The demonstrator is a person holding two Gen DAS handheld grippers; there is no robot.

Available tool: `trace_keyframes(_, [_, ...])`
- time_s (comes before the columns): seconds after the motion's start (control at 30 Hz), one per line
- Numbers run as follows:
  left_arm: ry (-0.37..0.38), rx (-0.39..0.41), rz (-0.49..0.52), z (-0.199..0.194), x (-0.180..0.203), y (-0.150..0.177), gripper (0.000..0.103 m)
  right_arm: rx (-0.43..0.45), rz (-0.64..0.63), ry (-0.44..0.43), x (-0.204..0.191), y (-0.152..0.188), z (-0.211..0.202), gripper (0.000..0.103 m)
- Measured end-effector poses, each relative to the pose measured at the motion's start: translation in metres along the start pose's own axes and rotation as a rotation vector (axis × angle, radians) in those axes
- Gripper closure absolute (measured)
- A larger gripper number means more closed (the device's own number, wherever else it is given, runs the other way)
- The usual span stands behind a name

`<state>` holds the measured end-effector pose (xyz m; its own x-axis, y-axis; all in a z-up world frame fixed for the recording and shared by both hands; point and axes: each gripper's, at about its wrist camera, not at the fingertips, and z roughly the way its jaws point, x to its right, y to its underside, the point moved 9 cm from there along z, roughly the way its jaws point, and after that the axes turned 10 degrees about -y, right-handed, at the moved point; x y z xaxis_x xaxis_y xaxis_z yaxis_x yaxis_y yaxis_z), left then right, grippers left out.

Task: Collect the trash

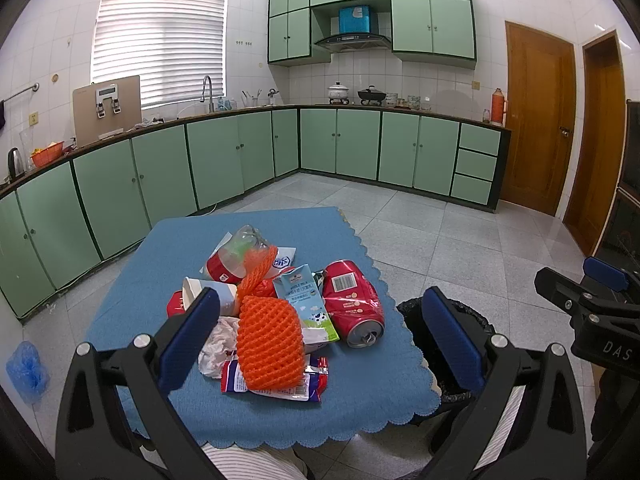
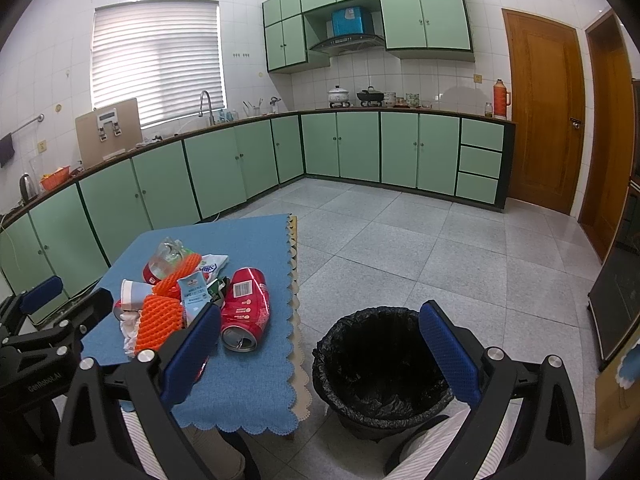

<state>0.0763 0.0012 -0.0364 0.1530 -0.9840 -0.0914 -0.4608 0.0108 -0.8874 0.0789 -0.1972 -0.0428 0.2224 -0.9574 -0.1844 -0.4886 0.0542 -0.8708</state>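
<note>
Trash sits heaped in one pile on the blue cloth [image 1: 132, 292] that covers the worktop, and the black-lined bin [image 2: 380, 364] stands on the floor just beside the cloth's scalloped edge, which looks deliberate: each piece has only a short way to go from pile to bin. On the side of the pile facing away from the bin lies the paper cup [image 1: 208, 290], and the crushed red can [image 1: 354, 304] lies on the side nearest the bin, its open mouth turned toward you. Between them the orange foam net [image 1: 268, 344] sits on top of a snack wrapper [image 1: 276, 386] and against a crumpled tissue [image 1: 218, 344], with the milk carton [image 1: 308, 300] wedged behind it and a clear plastic bottle [image 1: 240, 248] at the far end of the pile from you. Your left hand-held gripper [image 1: 320, 344] hovers above the net with its blue pads spread wide and nothing between them, so the net, being topmost and soft, looks like the natural first pick. Your right hand-held gripper [image 2: 320, 352] is likewise spread and empty, framing the bin rather than the pile; it seems placed to take the can, the piece closest to the bin
</note>
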Motion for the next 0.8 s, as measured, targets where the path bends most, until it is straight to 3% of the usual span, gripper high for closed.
trace_keyframes(0.8, [-0.003,0.001,0.000,0.0008,0.0008,0.0004,0.005,0.001,0.003,0.002,0.0004,-0.0004,-0.0001,0.006])
